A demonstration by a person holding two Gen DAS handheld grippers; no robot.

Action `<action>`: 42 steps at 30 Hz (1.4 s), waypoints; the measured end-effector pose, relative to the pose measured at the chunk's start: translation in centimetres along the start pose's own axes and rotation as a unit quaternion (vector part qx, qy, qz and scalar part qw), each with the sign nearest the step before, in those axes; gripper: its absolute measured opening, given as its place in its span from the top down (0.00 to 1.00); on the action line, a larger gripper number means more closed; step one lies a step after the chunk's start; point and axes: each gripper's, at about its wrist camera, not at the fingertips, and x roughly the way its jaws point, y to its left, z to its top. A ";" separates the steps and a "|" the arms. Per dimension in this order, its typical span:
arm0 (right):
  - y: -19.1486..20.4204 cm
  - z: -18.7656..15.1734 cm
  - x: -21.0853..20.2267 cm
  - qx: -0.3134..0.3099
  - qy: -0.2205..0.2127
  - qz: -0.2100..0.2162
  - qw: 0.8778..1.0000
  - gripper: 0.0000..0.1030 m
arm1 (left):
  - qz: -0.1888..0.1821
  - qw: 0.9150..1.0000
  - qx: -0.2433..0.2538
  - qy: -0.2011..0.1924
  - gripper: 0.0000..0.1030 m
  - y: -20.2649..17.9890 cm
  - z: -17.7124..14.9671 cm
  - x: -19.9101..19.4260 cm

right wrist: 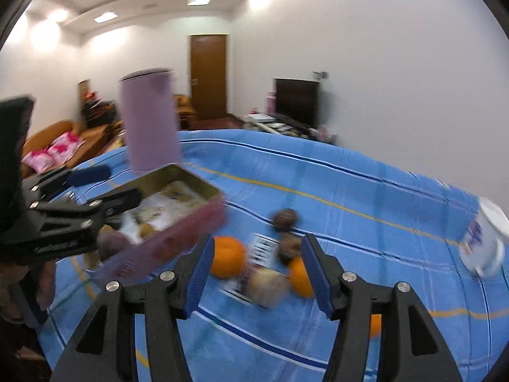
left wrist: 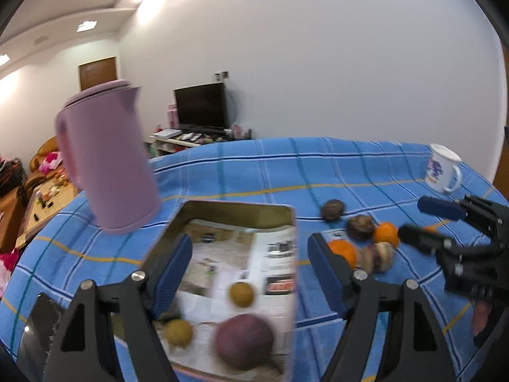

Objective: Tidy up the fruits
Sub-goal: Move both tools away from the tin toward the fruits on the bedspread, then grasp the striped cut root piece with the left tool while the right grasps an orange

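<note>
Three fruits are held in the paper-lined tin (left wrist: 288, 222), over which the empty left gripper (left wrist: 251, 273) and right gripper (right wrist: 254, 273) are spread apart.

The left gripper (left wrist: 249, 273) was built of matte black plastic arms, angular and cut through with triangular openings. Round silver screw heads sat at the pivots, two on each side. Its fingers (left wrist: 173, 270) wore blue pads with a fine ribbed texture, long and flat with rounded ends. The right gripper (right wrist: 256, 273) was of the same make: black linkage arms, silver screws, blue ribbed fingers (right wrist: 199, 273). Seen from the side in the left wrist view, its black frame showed several small silver bolts, and one pad looked dark in blur. Faint embossed lettering ran along one black bar of the left unit in the right wrist view, too blurred to read.
</note>
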 end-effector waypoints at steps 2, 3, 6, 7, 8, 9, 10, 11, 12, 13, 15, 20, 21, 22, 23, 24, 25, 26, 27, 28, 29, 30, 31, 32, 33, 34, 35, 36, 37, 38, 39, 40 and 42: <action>-1.6 -0.4 -0.3 0.018 0.004 -0.018 1.000 0.43 | -0.012 1.000 0.010 0.004 0.25 -1.6 0.0 0.2; -2.7 -0.8 -0.5 0.030 0.008 -0.031 0.999 0.43 | -0.018 1.000 0.015 0.006 0.25 -2.3 0.0 0.4; -4.8 -1.7 -0.6 0.056 0.018 -0.056 0.997 0.43 | -0.033 0.999 0.026 0.015 0.25 -4.3 -0.1 1.0; -5.2 -1.9 -0.7 0.063 0.021 -0.061 0.996 0.43 | -0.038 0.999 0.030 0.019 0.25 -4.9 -0.1 1.3; -5.6 -2.1 -0.7 0.068 0.023 -0.064 0.995 0.43 | -0.043 0.998 0.034 0.023 0.25 -5.7 -0.1 1.6; -6.0 -2.4 -0.7 0.072 0.029 -0.067 0.995 0.43 | -0.046 0.998 0.037 0.025 0.25 -6.2 -0.1 1.8; -6.3 -2.6 -0.7 0.073 0.032 -0.071 0.994 0.43 | -0.052 0.997 0.040 0.029 0.25 -6.8 -0.1 2.0; -6.6 -2.9 -0.6 0.074 0.038 -0.079 0.993 0.43 | -0.057 0.997 0.043 0.032 0.25 -7.5 -0.1 2.3; -6.8 -3.0 -0.5 0.076 0.039 -0.081 0.993 0.43 | -0.060 0.997 0.046 0.034 0.25 -7.8 -0.2 2.5; -7.1 -3.2 -0.4 0.080 0.040 -0.081 0.993 0.43 | -0.064 0.996 0.051 0.039 0.25 -8.4 -0.2 2.8; -7.5 -3.5 -0.6 0.088 0.044 -0.081 0.992 0.43 | -0.071 0.995 0.056 0.046 0.27 -9.2 -0.3 3.1; -8.4 -3.8 -0.4 0.101 0.056 -0.077 0.990 0.43 | -0.091 0.991 0.072 0.067 0.40 -11.0 -0.6 4.1; -8.5 -3.8 -0.2 0.103 0.058 -0.073 0.990 0.43 | -0.094 0.990 0.073 0.070 0.43 -11.2 -0.7 4.2; -8.6 -3.8 -0.1 0.104 0.061 -0.071 0.990 0.43 | -0.094 0.990 0.074 0.073 0.44 -11.4 -0.7 4.4; -8.5 -3.8 0.0 0.105 0.064 -0.068 0.990 0.43 | -0.097 0.989 0.076 0.077 0.46 -11.7 -0.8 4.6; -8.5 -3.8 0.2 0.104 0.067 -0.066 0.990 0.43 | -0.099 0.989 0.076 0.080 0.47 -11.8 -0.9 4.7; -8.4 -3.7 0.3 0.101 0.070 -0.062 0.990 0.43 | -0.101 0.988 0.078 0.082 0.48 -12.0 -0.9 4.8; -8.3 -3.7 0.5 0.099 0.073 -0.060 0.991 0.44 | -0.101 0.988 0.080 0.086 0.50 -12.1 -1.0 5.0; -8.3 -3.8 0.7 0.097 0.077 -0.058 0.991 0.44 | -0.102 0.987 0.081 0.090 0.52 -12.2 -1.1 5.2; -8.2 -3.8 0.9 0.096 0.083 -0.056 0.990 0.44 | -0.106 0.987 0.080 0.093 0.53 -12.3 -1.0 5.3; -8.2 -3.8 1.2 0.096 0.088 -0.054 0.990 0.44 | -0.108 0.987 0.079 0.095 0.54 -12.3 -1.0 5.4; -8.2 -3.8 1.3 0.096 0.091 -0.053 0.990 0.44 | -0.109 0.986 0.077 0.097 0.54 -12.3 -1.0 5.5; -8.2 -3.9 1.5 0.095 0.096 -0.051 0.989 0.45 | -0.112 0.986 0.076 0.099 0.54 -12.3 -1.0 5.7; -8.1 -3.9 1.8 0.093 0.103 -0.049 0.989 0.46 | -0.120 0.984 0.075 0.106 0.54 -12.4 -1.1 5.9; -8.1 -4.0 2.1 0.093 0.110 -0.047 0.989 0.47 | -0.121 0.984 0.073 0.111 0.54 -12.4 -1.1 6.2; -8.1 -4.0 2.3 0.093 0.115 -0.046 0.988 0.48 | -0.123 0.983 0.069 0.115 0.54 -12.3 -1.1 6.3; -8.2 -4.1 2.5 0.095 0.119 -0.046 0.987 0.50 | -0.126 0.983 0.067 0.117 0.54 -12.2 -1.1 6.4; -8.3 -4.1 2.5 0.097 0.121 -0.043 0.987 0.51 | -0.128 0.982 0.064 0.120 0.54 -12.2 -1.1 6.6; -8.4 -4.2 2.7 0.100 0.125 -0.041 0.986 0.52 | -0.131 0.982 0.063 0.124 0.54 -12.2 -1.1 6.7; -8.5 -4.3 2.9 0.103 0.130 -0.040 0.985 0.54 | -0.134 0.981 0.064 0.127 0.56 -12.3 -1.2 6.8; -8.7 -4.4 3.2 0.108 0.137 -0.037 0.984 0.57 | -0.137 0.979 0.065 0.135 0.57 -12.4 -1.3 7.2; -8.8 -4.5 3.4 0.110 0.142 -0.036 0.983 0.59 | -0.137 0.978 0.061 0.143 0.59 -12.3 -1.3 7.5; -8.8 -4.5 3.5 0.113 0.147 -0.031 0.982 0.63 | -0.140 0.978 0.047 0.147 0.65 -11.9 -1.1 7.9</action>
